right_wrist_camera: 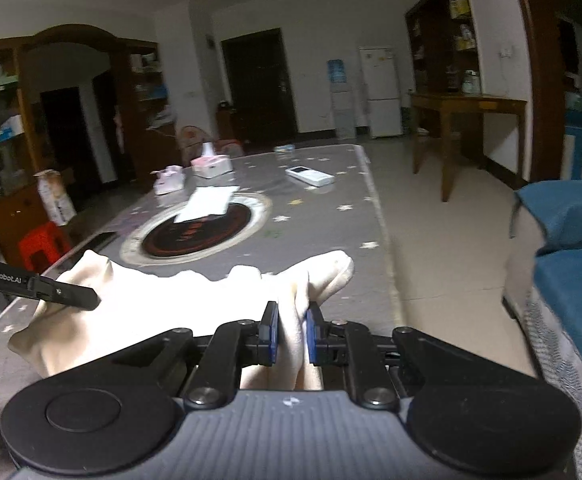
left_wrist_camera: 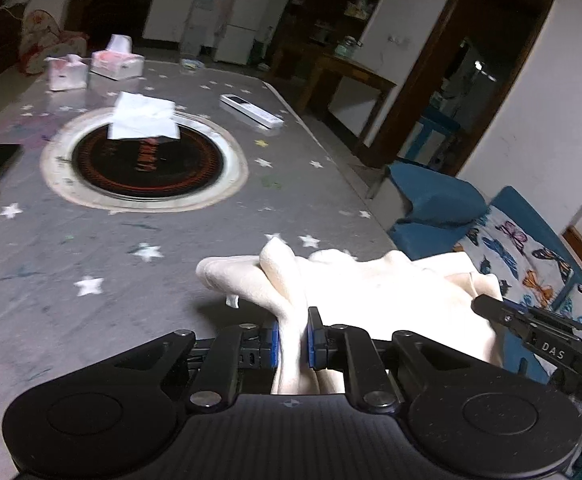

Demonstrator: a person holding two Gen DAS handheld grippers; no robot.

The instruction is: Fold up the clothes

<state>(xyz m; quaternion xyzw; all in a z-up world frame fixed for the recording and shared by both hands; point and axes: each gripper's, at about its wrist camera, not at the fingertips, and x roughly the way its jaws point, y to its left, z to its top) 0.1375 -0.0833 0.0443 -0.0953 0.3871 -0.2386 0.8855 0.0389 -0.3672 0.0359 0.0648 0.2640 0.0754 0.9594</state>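
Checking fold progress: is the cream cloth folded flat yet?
No. The cloth hangs bunched between the left gripper and right gripper, both pinching it.

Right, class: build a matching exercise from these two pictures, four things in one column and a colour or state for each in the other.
Things:
1. cream garment
2. remote control
3. stool
4. sofa cushion

States:
A. red
B. pinched in both grippers' fingers
C. blue
D. white, lying on the starred table cover

Pairs: 1-B, 2-D, 3-A, 4-C
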